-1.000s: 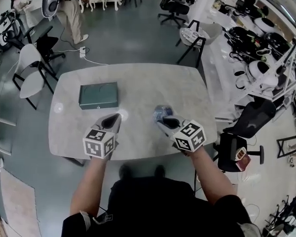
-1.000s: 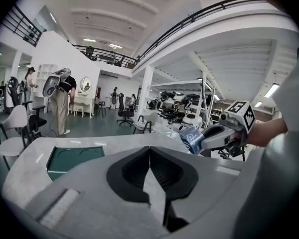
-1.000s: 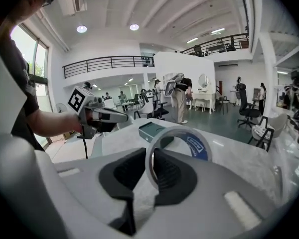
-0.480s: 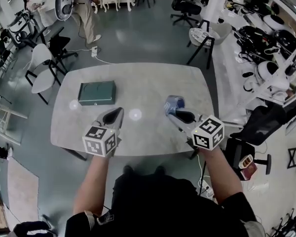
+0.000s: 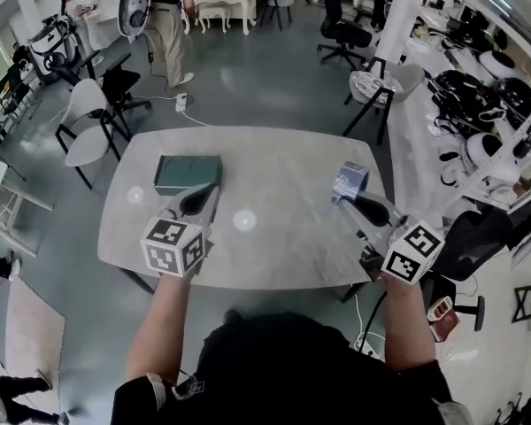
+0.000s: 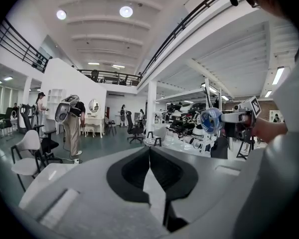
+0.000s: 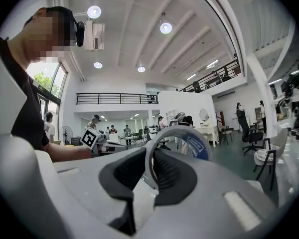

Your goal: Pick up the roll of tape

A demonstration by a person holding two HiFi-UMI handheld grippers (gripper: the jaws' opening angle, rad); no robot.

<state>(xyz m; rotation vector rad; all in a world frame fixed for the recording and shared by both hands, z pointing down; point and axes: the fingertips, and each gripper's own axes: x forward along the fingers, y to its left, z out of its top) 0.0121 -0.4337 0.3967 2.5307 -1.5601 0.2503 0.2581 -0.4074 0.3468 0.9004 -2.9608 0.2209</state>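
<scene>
Change since a second ago: the right claw [image 5: 345,195] has come up and swung out to the right, and the roll of tape [image 5: 350,181] has gone with it. Earlier the roll hung low over the near middle of the table [image 5: 274,162]. Now it rides in the air over the table's right edge, clear of the top. In the right gripper view the jaws are nearly together and pinch the wall of the ring, one jaw inside the hoop and one outside, with the blue-labelled band [image 7: 197,146] arching above them. The grip looks firm to us, and the roll has not shifted in the jaws across the three head views. The left claw [image 5: 214,189] has also risen a little. Its jaws meet edge to edge with nothing between them, and its own view catches the roll [image 6: 211,119] held up at the far right. We judge the pick-up done in substance: the roll is off the table and carried, and all that remains is to keep hold of it. Containers: one green box [image 5: 188,172] lies flat on the far left part of the table with its lid closed, so we cannot see what it holds. In the head view the left claw's tip now overlaps its near right corner, where before it stood clear. Whether they touch we cannot tell.
</scene>
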